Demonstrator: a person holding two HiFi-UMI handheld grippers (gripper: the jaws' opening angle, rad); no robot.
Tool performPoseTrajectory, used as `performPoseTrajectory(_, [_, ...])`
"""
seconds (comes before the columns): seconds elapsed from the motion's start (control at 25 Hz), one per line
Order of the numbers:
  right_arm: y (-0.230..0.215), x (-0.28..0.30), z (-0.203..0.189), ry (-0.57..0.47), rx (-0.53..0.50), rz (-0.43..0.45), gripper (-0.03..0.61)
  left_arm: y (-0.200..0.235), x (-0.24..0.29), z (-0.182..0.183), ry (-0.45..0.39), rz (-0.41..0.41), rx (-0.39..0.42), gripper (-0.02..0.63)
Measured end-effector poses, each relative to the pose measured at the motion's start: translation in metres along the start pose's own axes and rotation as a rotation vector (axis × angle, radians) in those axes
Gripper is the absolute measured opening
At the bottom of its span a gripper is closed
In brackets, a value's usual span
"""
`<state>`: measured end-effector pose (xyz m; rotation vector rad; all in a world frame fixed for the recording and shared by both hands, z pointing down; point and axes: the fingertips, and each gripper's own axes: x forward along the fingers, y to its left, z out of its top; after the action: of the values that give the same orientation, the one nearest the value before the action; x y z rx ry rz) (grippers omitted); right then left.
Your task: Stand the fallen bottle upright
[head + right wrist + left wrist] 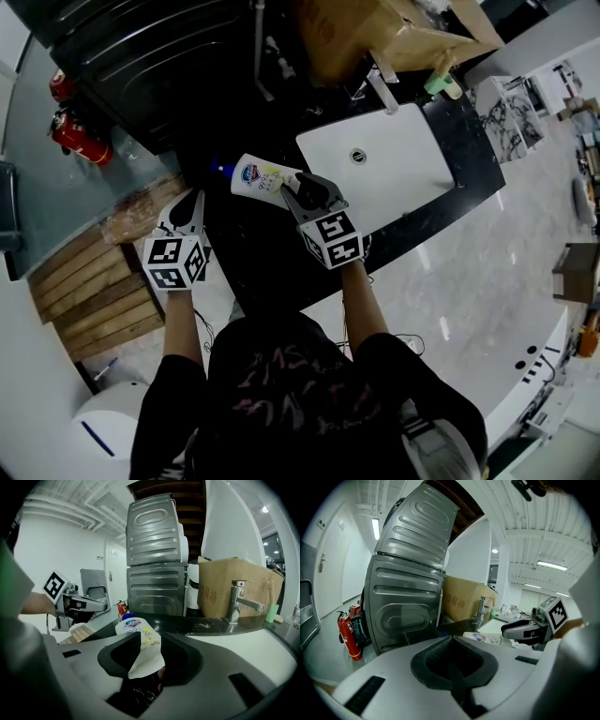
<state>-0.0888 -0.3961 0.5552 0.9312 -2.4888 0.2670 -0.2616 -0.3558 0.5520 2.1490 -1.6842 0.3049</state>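
A white bottle (265, 178) with a blue cap and a colourful label lies on its side on the black counter (253, 253), cap pointing left toward the dark appliance. My right gripper (298, 192) is at the bottle's base end, its jaws standing open with the bottle (139, 639) between them; the pads do not visibly press on it. My left gripper (190, 208) hovers left of the bottle over the counter's edge, shut and empty. In the left gripper view the bottle (483, 638) lies ahead to the right, beside the right gripper (525, 630).
A white sink basin (384, 173) with a faucet (382, 92) lies right of the bottle. Behind stand a cardboard box (375, 33) and a grey metal appliance (141, 47). A red fire extinguisher (80, 131) and a wooden pallet (94, 291) are on the floor at left.
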Motion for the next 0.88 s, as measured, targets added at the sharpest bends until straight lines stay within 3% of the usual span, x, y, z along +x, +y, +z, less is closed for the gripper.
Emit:
performPoseTrajectory(0.44, [-0.002, 0.009, -0.007, 0.016, 0.045, 0.007, 0.156, 0.01, 0.048, 0.0, 0.039, -0.064, 0.002, 0.018])
performPoseTrajectory(0.56, [-0.002, 0.01, -0.008, 0.018, 0.044, 0.005, 0.158, 0.015, 0.058, -0.001, 0.046, -0.07, -0.012, 0.107])
performPoseTrajectory(0.88, [-0.003, 0.011, -0.009, 0.016, 0.054, 0.002, 0.158, 0.018, 0.08, -0.011, 0.108, -0.089, -0.013, 0.12])
